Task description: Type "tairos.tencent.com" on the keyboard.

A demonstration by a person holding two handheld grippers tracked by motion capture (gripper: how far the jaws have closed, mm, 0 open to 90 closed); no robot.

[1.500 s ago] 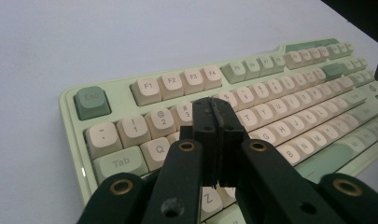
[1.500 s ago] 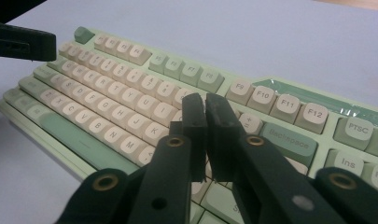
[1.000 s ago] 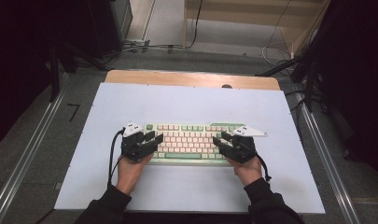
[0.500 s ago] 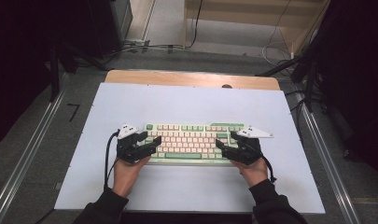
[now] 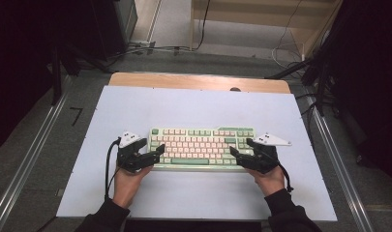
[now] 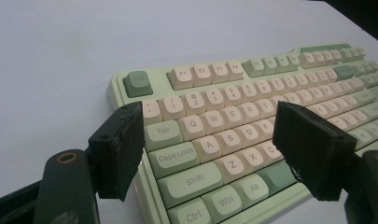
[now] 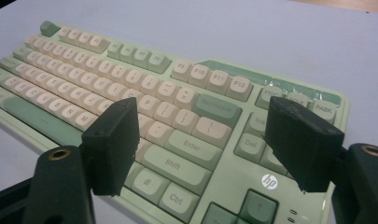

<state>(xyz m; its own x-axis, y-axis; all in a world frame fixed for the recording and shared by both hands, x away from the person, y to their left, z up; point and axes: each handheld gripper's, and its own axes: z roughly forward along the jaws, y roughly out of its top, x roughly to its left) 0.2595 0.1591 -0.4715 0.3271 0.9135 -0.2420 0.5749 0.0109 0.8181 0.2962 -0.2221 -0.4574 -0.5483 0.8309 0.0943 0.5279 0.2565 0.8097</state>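
A mint-green keyboard (image 5: 201, 145) with cream and green keys lies flat in the middle of the white tabletop (image 5: 198, 106). My left gripper (image 5: 157, 153) is at its left front corner, open. In the left gripper view the gripper (image 6: 214, 140) has its jaws spread over the Caps Lock and Shift area of the keyboard (image 6: 252, 88). My right gripper (image 5: 234, 155) is at the right front corner, open. In the right gripper view the gripper (image 7: 207, 140) frames the Enter and Shift keys of the keyboard (image 7: 144, 79). Neither gripper is closed on anything.
A wooden strip (image 5: 198, 81) runs along the table's far edge. Metal rails (image 5: 36, 154) (image 5: 336, 159) flank the table on both sides. Cables (image 5: 155, 48) lie on the floor beyond. A cable (image 5: 108, 166) trails from the left gripper.
Both grippers have drawn slightly outward and back toward the person, away from the keyboard's middle. The keyboard has not moved.
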